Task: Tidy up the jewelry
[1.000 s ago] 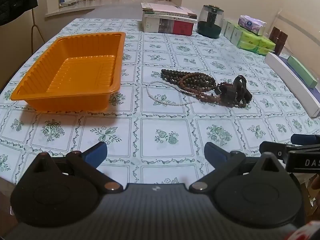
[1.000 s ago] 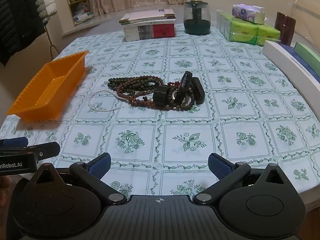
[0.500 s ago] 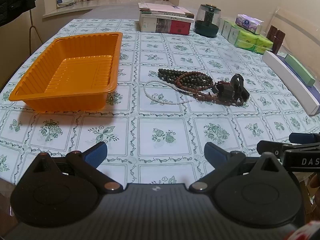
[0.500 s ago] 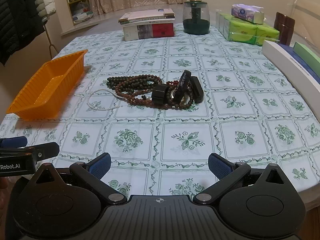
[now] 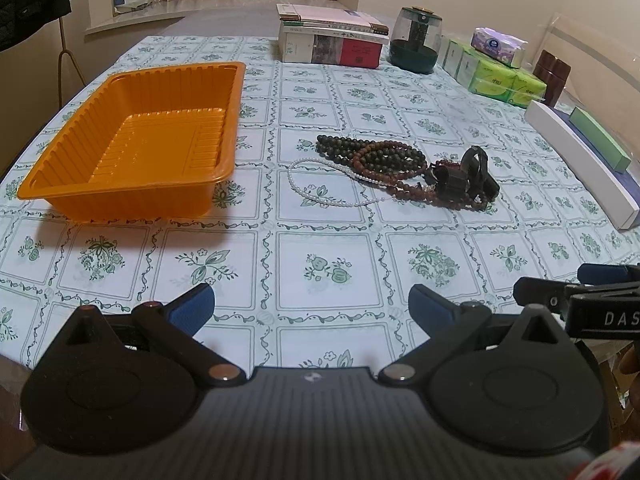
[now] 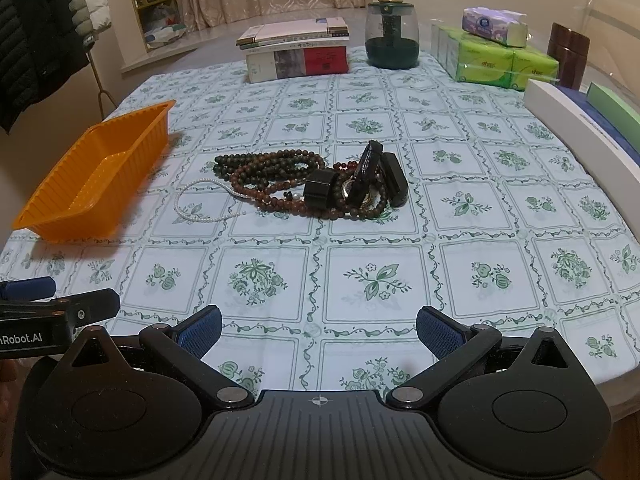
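Both grippers, left point(image 5: 311, 303) and right point(image 6: 319, 333), gape well short of jewelry pile point(image 6: 312, 184).

Warm, dim indoor light from overhead leaves a soft shadow under the near wall of the orange tray point(image 5: 132, 200), ahead and left of the fingers; both views are sharp centrally, fisheye-bent and dark-cornered at edges.

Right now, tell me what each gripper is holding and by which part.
Nothing is held. The left gripper and right gripper are both open over the tablecloth; the beads lie untouched beside the empty orange tray.
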`<state>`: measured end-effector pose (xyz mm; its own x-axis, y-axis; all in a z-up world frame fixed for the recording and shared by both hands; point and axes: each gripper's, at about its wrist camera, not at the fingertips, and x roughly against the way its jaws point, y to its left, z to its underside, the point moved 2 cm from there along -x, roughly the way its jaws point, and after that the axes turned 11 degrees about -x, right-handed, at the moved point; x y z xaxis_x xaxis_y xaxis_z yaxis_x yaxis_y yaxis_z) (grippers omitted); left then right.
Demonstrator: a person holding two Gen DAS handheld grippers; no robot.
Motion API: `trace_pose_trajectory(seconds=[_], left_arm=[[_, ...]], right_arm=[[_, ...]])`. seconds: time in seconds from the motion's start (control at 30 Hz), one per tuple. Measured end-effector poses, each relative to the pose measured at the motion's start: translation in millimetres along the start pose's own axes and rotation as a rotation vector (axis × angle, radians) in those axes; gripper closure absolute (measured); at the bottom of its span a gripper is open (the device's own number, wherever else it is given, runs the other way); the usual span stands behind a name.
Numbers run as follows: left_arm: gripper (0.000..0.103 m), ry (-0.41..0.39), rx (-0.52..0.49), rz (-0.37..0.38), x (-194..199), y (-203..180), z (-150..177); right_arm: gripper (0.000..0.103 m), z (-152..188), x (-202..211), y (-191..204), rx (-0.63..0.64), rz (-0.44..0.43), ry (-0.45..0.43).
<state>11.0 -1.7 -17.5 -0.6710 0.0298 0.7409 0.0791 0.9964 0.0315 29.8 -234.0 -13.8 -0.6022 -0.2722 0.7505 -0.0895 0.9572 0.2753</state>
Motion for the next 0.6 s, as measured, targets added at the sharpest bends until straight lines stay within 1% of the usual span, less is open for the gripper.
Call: trace_pose_trajectory(seconds=[0.6], left_arm=[[0.001, 0.001, -0.001, 0.000, 0.0, -0.2, -0.1]], right_arm=[[0.000, -0.1, -1.4, 0.7, -0.001, -0.001, 0.000]])
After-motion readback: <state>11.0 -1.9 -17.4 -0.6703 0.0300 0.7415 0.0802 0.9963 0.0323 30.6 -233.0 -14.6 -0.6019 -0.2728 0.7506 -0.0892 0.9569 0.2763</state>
